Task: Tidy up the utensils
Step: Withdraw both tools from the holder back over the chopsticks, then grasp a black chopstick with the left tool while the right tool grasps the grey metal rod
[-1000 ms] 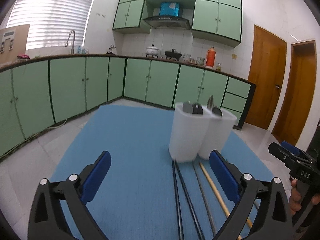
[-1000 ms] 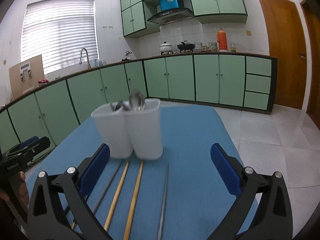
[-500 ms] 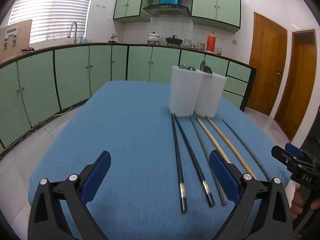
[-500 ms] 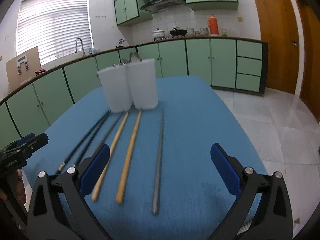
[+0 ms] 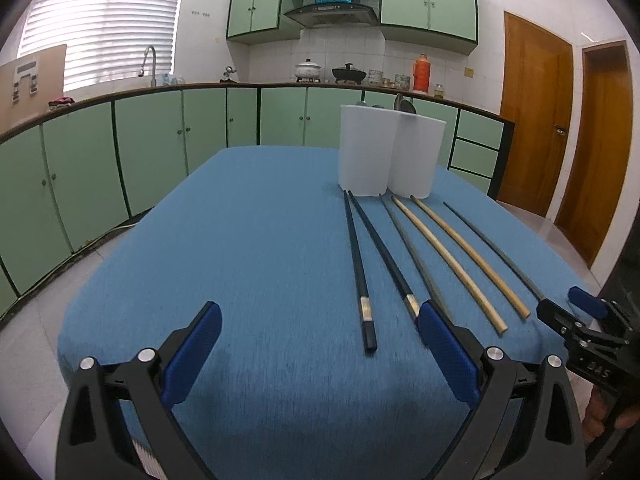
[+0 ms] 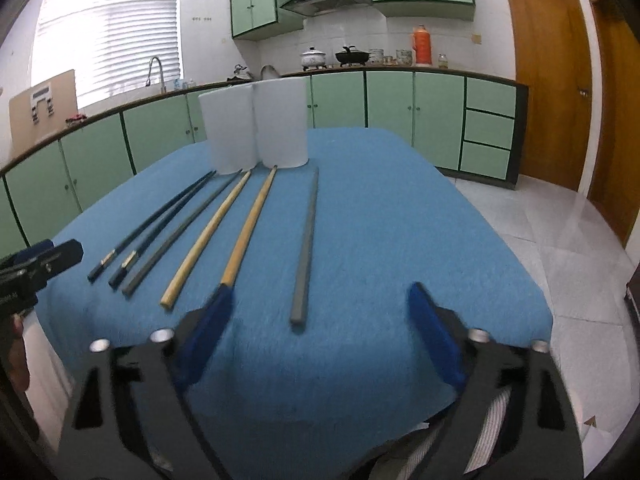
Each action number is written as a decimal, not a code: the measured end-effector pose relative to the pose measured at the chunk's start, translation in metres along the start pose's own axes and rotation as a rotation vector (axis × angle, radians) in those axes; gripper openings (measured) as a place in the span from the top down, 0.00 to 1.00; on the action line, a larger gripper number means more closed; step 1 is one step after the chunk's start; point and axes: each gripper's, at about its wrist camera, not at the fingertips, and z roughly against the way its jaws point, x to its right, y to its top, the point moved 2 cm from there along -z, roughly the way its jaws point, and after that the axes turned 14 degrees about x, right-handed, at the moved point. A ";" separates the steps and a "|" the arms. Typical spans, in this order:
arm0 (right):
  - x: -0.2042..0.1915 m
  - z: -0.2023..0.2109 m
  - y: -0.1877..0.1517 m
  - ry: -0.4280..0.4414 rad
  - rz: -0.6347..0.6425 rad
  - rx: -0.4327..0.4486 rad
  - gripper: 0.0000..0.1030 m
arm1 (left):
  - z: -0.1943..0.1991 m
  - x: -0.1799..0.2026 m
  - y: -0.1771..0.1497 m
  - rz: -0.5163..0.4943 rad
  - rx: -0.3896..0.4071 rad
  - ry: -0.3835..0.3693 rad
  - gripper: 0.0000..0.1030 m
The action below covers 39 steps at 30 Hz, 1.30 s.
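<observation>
Six chopsticks lay side by side on the blue table cover (image 5: 248, 248), tips toward two white holders (image 5: 390, 152) standing touching each other at the far end. Listed left to right in the left wrist view: two black chopsticks (image 5: 360, 268) with silver bands near their near ends; one grey chopstick (image 5: 412, 252) just beside them; two bamboo chopsticks (image 5: 452, 260); one further grey chopstick (image 5: 496, 252) set a little apart on the right. Dark utensil ends (image 5: 400, 103) showed above the holders' rims; what they were could not be made out.

Left gripper (image 5: 320, 344): held above the near edge of the cover, blue-padded fingers (image 5: 196, 340) wide apart, nothing between them; its right finger sat in front of the near ends of one black chopstick and the neighbouring grey one.

Right gripper (image 6: 320, 320): held above the near edge, fingers (image 6: 434, 336) wide apart, empty; the lone grey chopstick's near end lay between them in the right wrist view, untouched.

Background: green kitchen cabinets (image 5: 160, 148), two wooden doors (image 5: 536, 120), tiled floor (image 6: 560, 248).
</observation>
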 end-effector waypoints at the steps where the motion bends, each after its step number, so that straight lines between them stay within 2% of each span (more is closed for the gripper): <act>1: 0.001 0.001 0.000 -0.003 0.000 0.005 0.28 | 0.001 0.001 0.000 0.001 0.000 0.002 0.06; 12: 0.002 0.006 -0.005 -0.007 0.016 0.050 0.56 | 0.003 0.001 -0.004 -0.001 0.010 0.006 0.07; 22: -0.007 0.007 -0.007 0.006 0.061 0.080 0.77 | 0.000 0.007 -0.006 -0.022 0.017 0.002 0.08; 26: -0.009 0.006 -0.008 0.009 0.065 0.086 0.81 | -0.003 0.006 -0.010 -0.029 -0.002 -0.007 0.19; 32: -0.008 0.004 -0.007 0.012 0.057 0.089 0.82 | -0.009 0.009 -0.016 -0.053 -0.017 -0.017 0.30; 39: -0.008 0.004 -0.008 0.013 0.049 0.094 0.82 | -0.008 0.011 -0.018 -0.059 -0.011 -0.029 0.50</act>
